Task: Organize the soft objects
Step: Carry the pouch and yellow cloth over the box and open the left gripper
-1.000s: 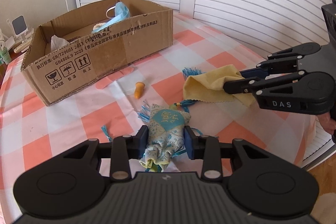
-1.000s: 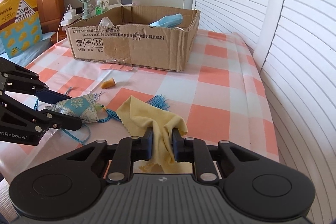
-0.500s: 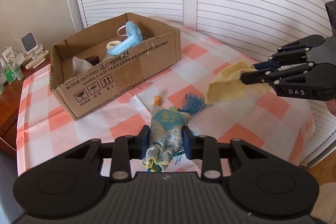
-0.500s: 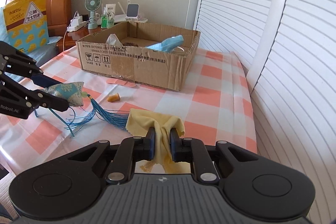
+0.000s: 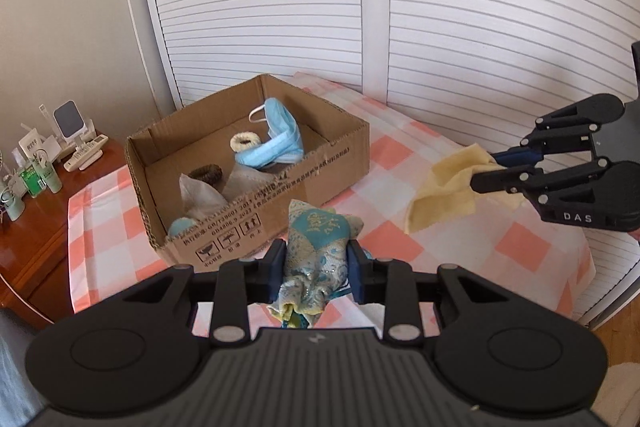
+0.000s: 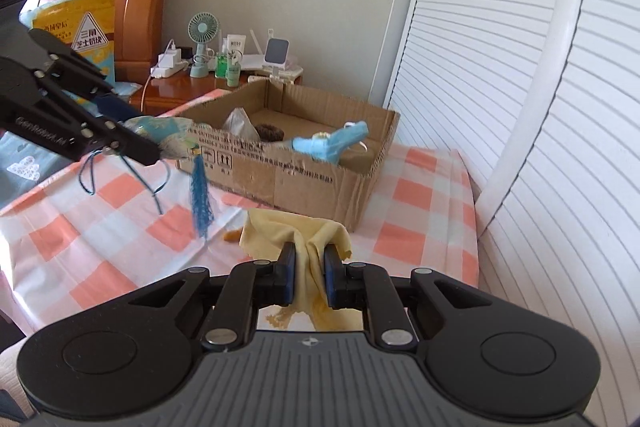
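Sachet [image 5: 320, 247] hangs just beside cardboard box [image 5: 280, 187] rim.

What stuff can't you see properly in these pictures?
- Left wrist view: the sachet's tassel, hidden below the left gripper.
- Right wrist view: the small orange thing, mostly behind the yellow cloth.
- Both views: the cardboard box's printed text, too small to read.

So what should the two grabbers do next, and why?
Probably carry both forward over the cardboard box. The left gripper is shut on the blue embroidered sachet and the right gripper on the yellow cloth, both lifted off the checked tablecloth. The box already holds a face mask, so it looks like the collecting place.
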`<state>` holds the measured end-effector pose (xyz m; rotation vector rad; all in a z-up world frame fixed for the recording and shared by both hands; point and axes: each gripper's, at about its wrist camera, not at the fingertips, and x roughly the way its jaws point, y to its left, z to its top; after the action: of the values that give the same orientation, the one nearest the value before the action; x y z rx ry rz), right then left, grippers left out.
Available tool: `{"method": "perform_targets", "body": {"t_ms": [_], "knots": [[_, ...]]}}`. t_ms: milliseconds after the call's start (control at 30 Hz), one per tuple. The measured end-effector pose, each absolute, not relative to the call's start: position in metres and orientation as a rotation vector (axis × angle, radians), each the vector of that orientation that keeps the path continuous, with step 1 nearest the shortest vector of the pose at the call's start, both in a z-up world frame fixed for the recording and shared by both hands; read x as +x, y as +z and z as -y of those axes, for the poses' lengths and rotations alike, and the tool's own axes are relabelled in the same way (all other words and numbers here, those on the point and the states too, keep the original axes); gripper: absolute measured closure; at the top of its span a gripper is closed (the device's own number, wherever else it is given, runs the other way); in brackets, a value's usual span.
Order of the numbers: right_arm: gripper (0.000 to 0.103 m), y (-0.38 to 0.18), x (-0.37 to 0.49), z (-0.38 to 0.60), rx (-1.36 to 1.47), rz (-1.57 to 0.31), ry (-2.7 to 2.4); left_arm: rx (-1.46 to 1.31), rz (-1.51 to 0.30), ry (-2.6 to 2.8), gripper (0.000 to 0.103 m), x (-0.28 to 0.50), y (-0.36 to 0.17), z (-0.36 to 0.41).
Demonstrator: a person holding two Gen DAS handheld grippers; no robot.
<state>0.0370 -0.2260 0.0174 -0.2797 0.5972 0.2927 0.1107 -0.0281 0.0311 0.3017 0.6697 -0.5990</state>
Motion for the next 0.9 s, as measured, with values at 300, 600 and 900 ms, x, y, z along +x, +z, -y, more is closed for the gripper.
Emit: {"method": "perform_targets", "body": {"t_ms": [300, 600, 900], "knots": [[0.086, 0.035, 0.062, 0.215, -0.290, -0.557, 0.344, 0.352, -0.621, -0.559, 0.073, 0.154, 0.053, 0.042], [0.086, 0.046, 0.095, 0.206, -0.296, -0.529, 0.362, 0.358, -0.597, -0.511, 0.073, 0.228, 0.071, 0.054], [0.086, 0.058, 0.123, 0.204, -0.319, -0.507, 0.346, 0.296, -0.629, -0.422, 0.064, 0.319, 0.071, 0.048]]}}
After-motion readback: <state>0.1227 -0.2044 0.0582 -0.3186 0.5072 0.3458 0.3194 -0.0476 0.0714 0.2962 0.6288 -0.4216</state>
